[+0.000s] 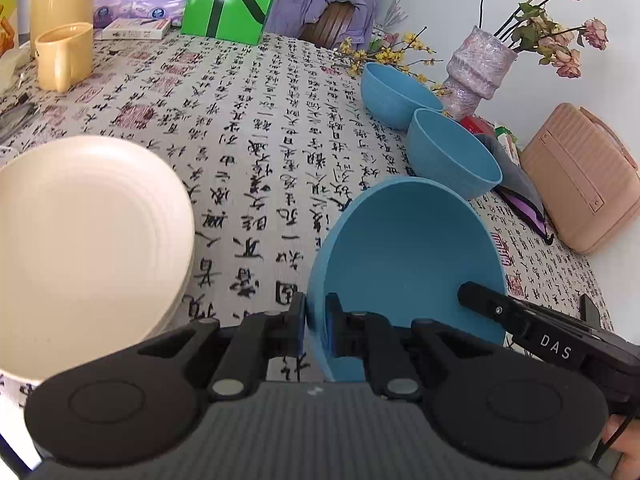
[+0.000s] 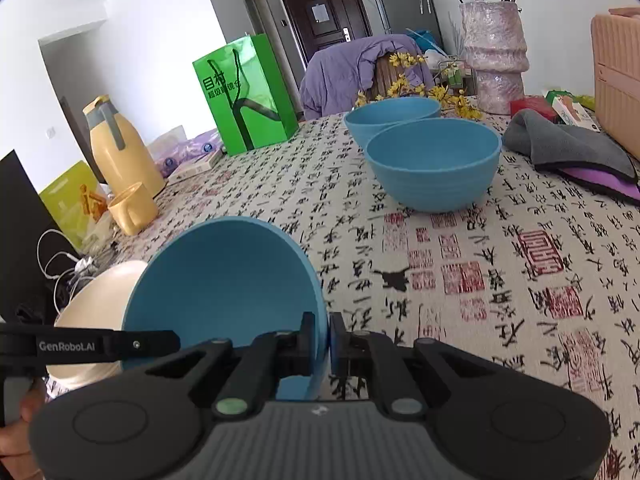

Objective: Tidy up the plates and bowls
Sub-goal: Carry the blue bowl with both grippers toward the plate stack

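Both grippers pinch the rim of one blue bowl [image 1: 408, 256], held tilted above the patterned tablecloth. My left gripper [image 1: 315, 324] is shut on its left rim. My right gripper [image 2: 329, 340] is shut on the same bowl [image 2: 224, 280] at its right rim, and its finger shows in the left wrist view [image 1: 492, 304]. Two more blue bowls [image 1: 452, 152] [image 1: 396, 92] stand on the table toward the far right; the right wrist view shows them too [image 2: 432, 168] [image 2: 392, 116]. A stack of cream plates [image 1: 88, 240] sits at the left, also in the right wrist view [image 2: 100, 300].
A yellow mug [image 1: 64, 56], yellow jug [image 2: 116, 148] and green bag [image 1: 232, 0] stand at the back. A vase with flowers [image 1: 476, 68], grey and purple cloths [image 2: 572, 148] and a pink case [image 1: 580, 176] line the right side. Cables [image 2: 60, 256] lie at the left.
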